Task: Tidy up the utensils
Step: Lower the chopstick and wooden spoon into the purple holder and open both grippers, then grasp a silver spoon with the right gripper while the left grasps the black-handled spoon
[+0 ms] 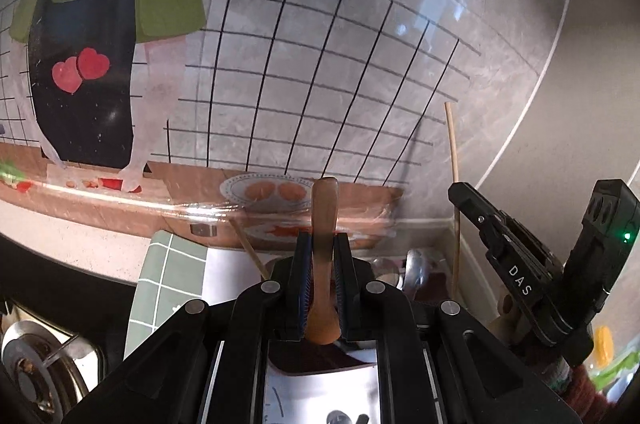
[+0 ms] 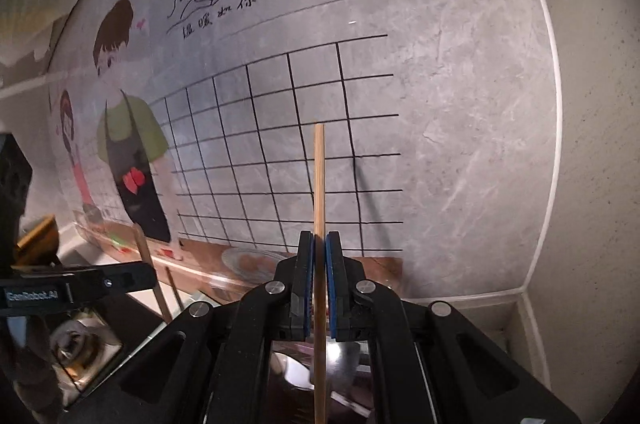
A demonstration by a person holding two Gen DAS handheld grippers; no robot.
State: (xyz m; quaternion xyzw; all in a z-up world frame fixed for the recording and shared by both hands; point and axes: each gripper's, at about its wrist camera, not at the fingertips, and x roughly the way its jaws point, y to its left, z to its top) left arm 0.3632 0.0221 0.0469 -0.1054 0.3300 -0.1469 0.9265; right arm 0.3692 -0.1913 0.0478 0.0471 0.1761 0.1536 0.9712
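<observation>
In the left wrist view my left gripper [image 1: 322, 244] is shut on the brown wooden handle [image 1: 325, 207] of a utensil that stands upright between the blue pads. Its lower end is hidden behind the gripper body. My right gripper [image 2: 319, 244] is shut on a thin bamboo chopstick [image 2: 319, 179] that points straight up. The left wrist view shows the right gripper [image 1: 460, 191] to the right, with the same chopstick [image 1: 451, 147] in it. Shiny metal spoons [image 1: 416, 272] lie low between the two grippers, also visible as metal spoons [image 2: 298, 372] under the right gripper.
A grey wall with a cartoon sticker [image 1: 100, 35] stands close ahead, meeting a side wall [image 2: 592, 143] in a corner on the right. Another chopstick [image 1: 250, 252] leans by a green checked cloth [image 1: 168, 280]. A gas burner [image 1: 32, 364] sits at lower left.
</observation>
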